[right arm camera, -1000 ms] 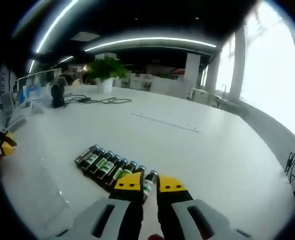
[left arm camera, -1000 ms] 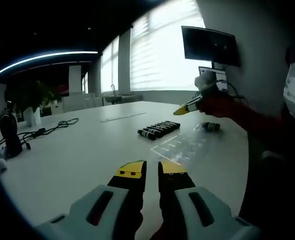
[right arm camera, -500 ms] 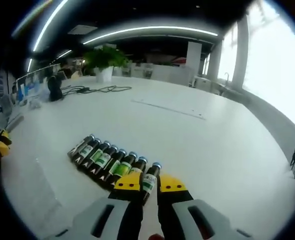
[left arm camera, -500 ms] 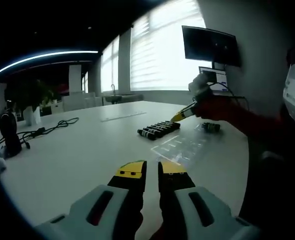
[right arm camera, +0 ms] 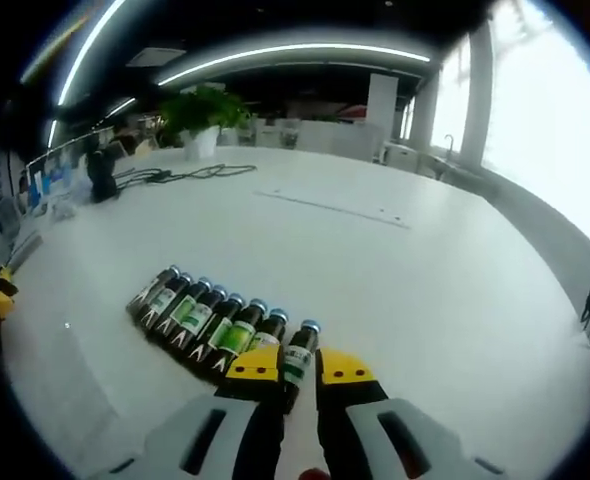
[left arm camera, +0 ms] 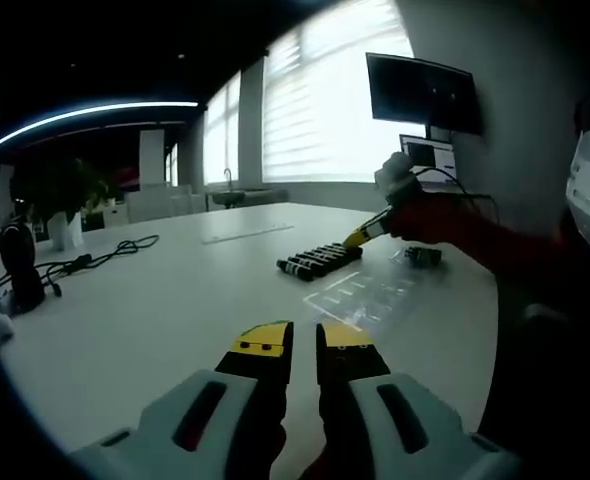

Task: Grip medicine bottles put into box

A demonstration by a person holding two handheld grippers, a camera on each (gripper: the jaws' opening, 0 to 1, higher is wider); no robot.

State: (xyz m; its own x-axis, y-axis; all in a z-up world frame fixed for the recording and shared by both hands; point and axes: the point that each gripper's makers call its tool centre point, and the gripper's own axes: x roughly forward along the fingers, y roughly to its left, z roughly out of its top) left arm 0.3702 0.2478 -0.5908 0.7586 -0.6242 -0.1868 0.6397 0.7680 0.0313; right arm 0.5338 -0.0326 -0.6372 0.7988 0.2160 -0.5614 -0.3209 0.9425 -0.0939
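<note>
On the left, our left claw (left arm camera: 304,342) hovers above the white worktop (left arm camera: 155,300) with its jaws nearly pressed together and nothing between them, well apart from the row of medicine bottles (left arm camera: 317,258) lying farther out. On the right, our right claw (right arm camera: 299,366) pinches the end bottle (right arm camera: 297,357) of that row, which lies flat beside its neighbours.

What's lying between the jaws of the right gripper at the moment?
A dark medicine bottle with a white label and blue cap, at the end of the row of bottles on the white table. Its lower part is hidden by the right gripper.
</note>
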